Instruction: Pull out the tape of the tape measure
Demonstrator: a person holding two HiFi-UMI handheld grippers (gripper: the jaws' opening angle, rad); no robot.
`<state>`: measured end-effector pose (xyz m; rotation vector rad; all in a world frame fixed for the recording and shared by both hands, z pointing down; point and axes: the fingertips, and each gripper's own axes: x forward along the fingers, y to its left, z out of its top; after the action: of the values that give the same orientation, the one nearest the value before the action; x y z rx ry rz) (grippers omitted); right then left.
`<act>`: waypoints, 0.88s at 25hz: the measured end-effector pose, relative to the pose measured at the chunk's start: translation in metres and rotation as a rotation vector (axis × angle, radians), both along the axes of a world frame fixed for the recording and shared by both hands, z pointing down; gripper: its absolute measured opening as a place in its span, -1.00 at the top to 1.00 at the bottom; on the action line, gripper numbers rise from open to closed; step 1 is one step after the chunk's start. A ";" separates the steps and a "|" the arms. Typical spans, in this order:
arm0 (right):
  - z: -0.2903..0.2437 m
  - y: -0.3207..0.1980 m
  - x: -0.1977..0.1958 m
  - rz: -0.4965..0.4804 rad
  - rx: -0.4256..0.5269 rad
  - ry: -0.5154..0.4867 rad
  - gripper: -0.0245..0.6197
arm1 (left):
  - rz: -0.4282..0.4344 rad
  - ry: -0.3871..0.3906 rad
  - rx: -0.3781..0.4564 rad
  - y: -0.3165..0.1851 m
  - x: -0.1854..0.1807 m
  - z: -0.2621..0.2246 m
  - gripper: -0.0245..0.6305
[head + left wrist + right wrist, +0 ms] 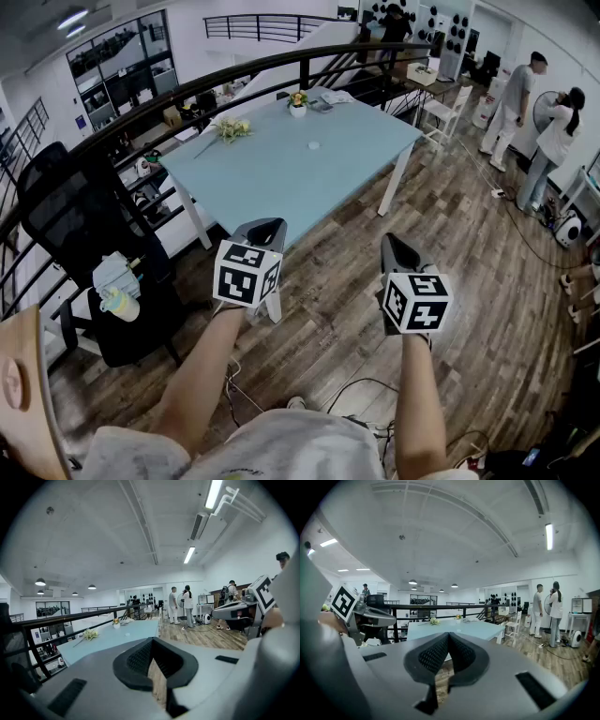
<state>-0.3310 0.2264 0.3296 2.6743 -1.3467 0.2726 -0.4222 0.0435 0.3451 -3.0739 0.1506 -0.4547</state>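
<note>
Head view: both tongs hang over the wood floor (469, 253), short of the desk (272, 183) and pointing toward it. The left tongs (265, 227) are just off the desk's near corner; the right tongs (394, 242) are further right, below its right-hand leg. A pale disc (313, 145) lies near the desk's middle, well apart from both tongs and too small to be told as the tape measure. Flowers (232, 128) lie at the desk's left edge, a pot (298, 105) stands at its far end, and a black chair (70, 220) stands to its left.

Left gripper view: the left tongs (151, 641) are closed pad to pad, holding nothing, with the desk (117, 634) ahead.

Right gripper view: the right tongs (449, 637) are likewise closed and empty, facing the desk (459, 627).
</note>
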 end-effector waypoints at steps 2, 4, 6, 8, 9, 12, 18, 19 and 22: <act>0.001 -0.003 0.000 0.002 0.006 0.000 0.91 | 0.000 0.001 -0.003 -0.004 0.001 0.001 0.94; 0.003 -0.006 0.002 0.004 0.009 -0.001 0.91 | 0.004 0.002 -0.009 -0.007 0.003 0.002 0.94; 0.004 -0.009 0.002 0.007 0.010 -0.002 0.91 | 0.008 -0.001 -0.014 -0.010 0.005 0.004 0.94; 0.006 -0.012 0.002 0.009 0.011 -0.004 0.91 | 0.010 -0.003 -0.017 -0.013 0.005 0.007 0.94; 0.006 -0.014 0.001 0.008 0.012 -0.006 0.91 | 0.012 -0.003 -0.021 -0.014 0.005 0.008 0.94; 0.007 -0.018 -0.001 -0.001 0.021 -0.020 0.91 | 0.021 -0.004 -0.033 -0.016 0.008 0.010 0.94; 0.008 -0.020 0.007 -0.003 0.022 -0.027 0.90 | 0.030 -0.002 -0.045 -0.015 0.019 0.013 0.90; 0.009 -0.021 0.009 -0.004 0.021 -0.028 0.90 | 0.030 -0.003 -0.049 -0.015 0.021 0.014 0.88; 0.013 -0.024 0.015 -0.014 0.023 -0.038 0.83 | 0.037 -0.009 -0.053 -0.014 0.027 0.017 0.81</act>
<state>-0.3162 0.2026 0.3428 2.6907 -1.3865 0.3093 -0.3949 0.0291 0.3624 -3.1199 0.0834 -0.4778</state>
